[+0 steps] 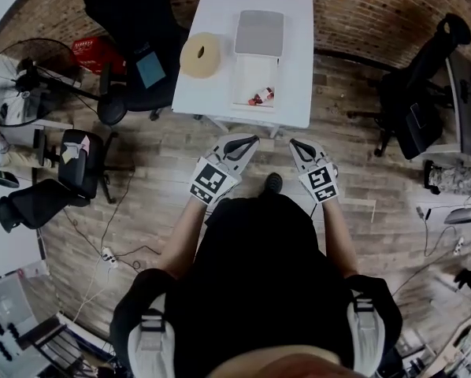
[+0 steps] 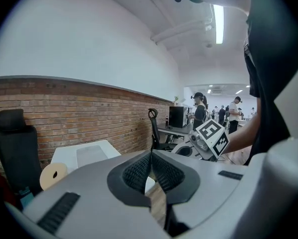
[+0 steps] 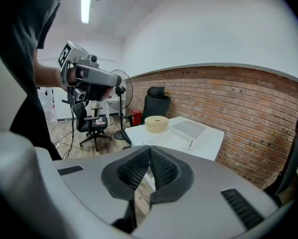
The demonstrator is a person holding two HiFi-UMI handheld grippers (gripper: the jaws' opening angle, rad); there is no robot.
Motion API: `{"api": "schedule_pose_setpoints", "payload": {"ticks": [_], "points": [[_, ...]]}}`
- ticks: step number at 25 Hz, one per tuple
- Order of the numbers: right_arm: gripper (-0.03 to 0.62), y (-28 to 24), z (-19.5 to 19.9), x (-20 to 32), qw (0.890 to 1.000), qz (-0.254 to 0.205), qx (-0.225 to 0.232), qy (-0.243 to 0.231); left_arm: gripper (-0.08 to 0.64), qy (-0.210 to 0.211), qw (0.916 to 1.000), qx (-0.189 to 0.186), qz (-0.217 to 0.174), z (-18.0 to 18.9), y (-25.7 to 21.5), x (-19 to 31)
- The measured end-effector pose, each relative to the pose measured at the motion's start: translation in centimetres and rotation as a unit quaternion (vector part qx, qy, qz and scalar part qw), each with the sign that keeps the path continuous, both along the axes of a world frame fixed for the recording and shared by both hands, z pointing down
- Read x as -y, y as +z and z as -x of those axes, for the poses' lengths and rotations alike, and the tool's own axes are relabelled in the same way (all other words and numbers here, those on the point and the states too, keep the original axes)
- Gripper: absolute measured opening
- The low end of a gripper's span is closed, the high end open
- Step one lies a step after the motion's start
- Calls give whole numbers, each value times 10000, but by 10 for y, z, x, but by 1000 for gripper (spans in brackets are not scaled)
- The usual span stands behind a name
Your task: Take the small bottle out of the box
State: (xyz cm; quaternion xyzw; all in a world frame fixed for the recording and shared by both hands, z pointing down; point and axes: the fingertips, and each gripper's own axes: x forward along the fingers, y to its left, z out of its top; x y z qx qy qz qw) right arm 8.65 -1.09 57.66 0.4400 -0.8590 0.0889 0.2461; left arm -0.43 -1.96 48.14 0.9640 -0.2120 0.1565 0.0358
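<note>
I judge this the approach step: left tongs (image 1: 248,141) and right tongs (image 1: 295,144), both pressed together and empty, must next reach the box (image 1: 247,75) on the counter (image 1: 298,61) and spread around the small bottle (image 1: 261,97).

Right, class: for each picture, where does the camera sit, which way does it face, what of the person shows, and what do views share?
Head view: on the person's head, facing steeply down at the white rectangular table; shows torso, forearms, left claw, right claw.
Left gripper view: on the left claw, along its shut jaws toward the table; right claw and forearm at right.
Right gripper view: on the right claw, along its shut jaws toward the table; left claw upper left.
Shared: all see the table and beige ring-shaped roll.
</note>
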Motion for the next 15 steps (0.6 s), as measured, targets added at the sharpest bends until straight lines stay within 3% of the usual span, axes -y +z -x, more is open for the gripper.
{"api": "schedule_pose_setpoints", "payload": {"ticks": [15], "points": [[-2,8,-5,21,9967,4,-6,-815,23,-689,9976,27,-7,-11,-1,7]]}}
